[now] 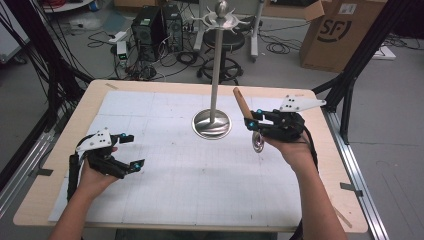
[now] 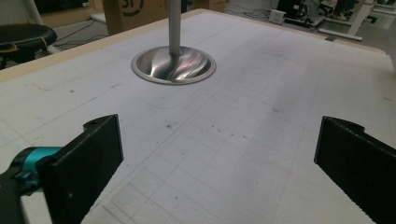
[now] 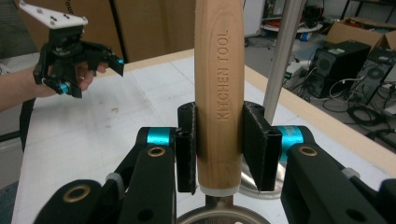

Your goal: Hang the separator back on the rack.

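Slippage is the main risk: the wooden-handled utensil (image 3: 219,93) is clamped low on its handle by the right hand-held gripper (image 3: 219,144), so tilting could swing it against the stand (image 1: 214,75) just beside. The left hand-held gripper (image 2: 219,158) is held wide open, empty.

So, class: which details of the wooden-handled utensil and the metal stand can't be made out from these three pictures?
- Utensil head: high view, small and partly behind the right gripper; right gripper view, cut off by the bottom edge.
- Stand top: left gripper view, pole cut off by the upper edge.
- Stand hooks: high view, too small to count.
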`<state>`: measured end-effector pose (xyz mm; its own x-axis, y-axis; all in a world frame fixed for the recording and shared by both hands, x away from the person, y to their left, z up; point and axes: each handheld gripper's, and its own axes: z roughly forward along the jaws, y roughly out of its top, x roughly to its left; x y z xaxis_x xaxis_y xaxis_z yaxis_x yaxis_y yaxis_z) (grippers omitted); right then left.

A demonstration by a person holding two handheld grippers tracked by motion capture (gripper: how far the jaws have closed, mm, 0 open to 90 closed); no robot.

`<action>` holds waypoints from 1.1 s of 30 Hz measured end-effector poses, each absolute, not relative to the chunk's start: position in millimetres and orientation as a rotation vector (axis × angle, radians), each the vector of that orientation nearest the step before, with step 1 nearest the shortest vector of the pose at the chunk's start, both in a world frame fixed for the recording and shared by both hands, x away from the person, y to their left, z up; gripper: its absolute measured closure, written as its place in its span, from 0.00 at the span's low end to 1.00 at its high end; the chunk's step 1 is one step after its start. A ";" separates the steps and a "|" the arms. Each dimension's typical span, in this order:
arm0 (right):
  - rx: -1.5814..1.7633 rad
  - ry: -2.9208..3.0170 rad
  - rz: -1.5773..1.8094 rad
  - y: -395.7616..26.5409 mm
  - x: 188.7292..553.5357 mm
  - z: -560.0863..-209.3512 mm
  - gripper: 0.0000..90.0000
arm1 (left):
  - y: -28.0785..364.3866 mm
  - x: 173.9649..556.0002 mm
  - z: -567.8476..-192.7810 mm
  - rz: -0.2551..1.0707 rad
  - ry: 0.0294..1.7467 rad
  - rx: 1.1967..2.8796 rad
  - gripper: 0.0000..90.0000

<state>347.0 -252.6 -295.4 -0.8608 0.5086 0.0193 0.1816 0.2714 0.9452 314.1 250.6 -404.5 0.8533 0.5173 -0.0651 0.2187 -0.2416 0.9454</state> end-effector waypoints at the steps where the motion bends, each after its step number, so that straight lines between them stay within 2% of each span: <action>1: 0.630 2.253 1.622 -253.0 347.5 -293.1 0.75 | 250.6 314.2 -404.7 0.308 0.558 1.824 0.02; 21: 0.573 2.158 1.659 -255.4 357.6 -245.4 0.75 | 248.8 312.5 -401.6 0.323 0.552 1.835 0.02; 33: 0.572 2.123 1.689 -254.9 365.0 -230.0 0.75 | 248.9 312.4 -401.6 0.323 0.548 1.839 0.02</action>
<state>365.0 -254.9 -230.0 -0.8504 0.5251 -0.0337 0.0854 0.2008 0.9759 312.4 248.9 -401.6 0.8540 0.5182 -0.0476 0.2091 -0.2579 0.9433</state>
